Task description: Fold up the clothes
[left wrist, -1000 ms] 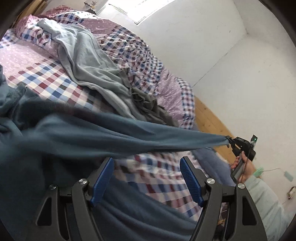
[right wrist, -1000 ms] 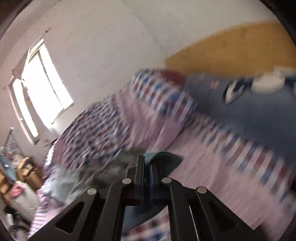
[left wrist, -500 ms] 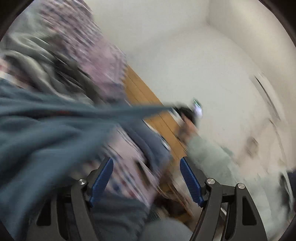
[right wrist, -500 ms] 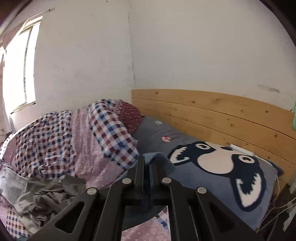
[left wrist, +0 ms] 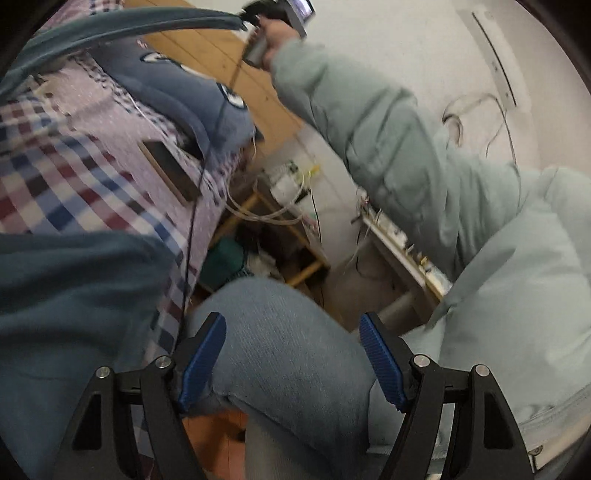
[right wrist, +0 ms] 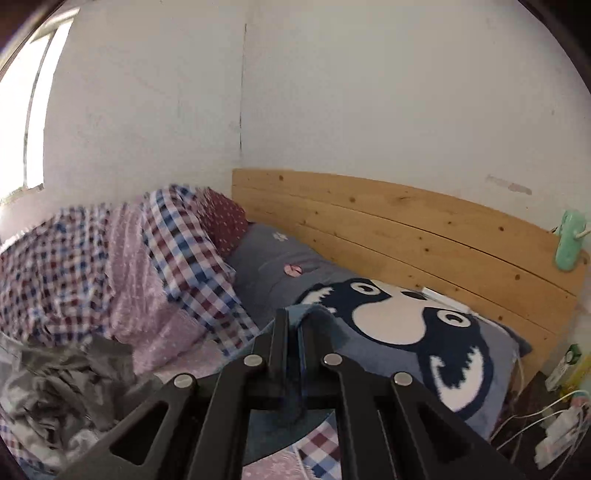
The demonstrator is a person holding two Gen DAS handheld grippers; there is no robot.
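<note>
Teal garment (left wrist: pixel 74 295) fills the space left of the left gripper's jaws, draped over the checked bedspread (left wrist: pixel 55 177); one sleeve stretches in a taut band far above those jaws to the right gripper (left wrist: pixel 255 14), held in a hand (left wrist: pixel 277 33). Person's pale green sleeve (left wrist: pixel 388 122) runs above and right of the jaws, a jeans-clad knee (left wrist: pixel 288 339) sits directly between and beyond them. Left gripper (left wrist: pixel 293 363) jaws wide apart, nothing between the blue pads (left wrist: pixel 380 362). Right wrist view: right gripper (right wrist: pixel 293 354) jaws together, clamped on the teal garment (right wrist: pixel 314 314), cloth bunching at the tips. Wolf-print pillow (right wrist: pixel 424 332) right of and beyond those jaws, grey clothes pile (right wrist: pixel 62 384) left of them.
</note>
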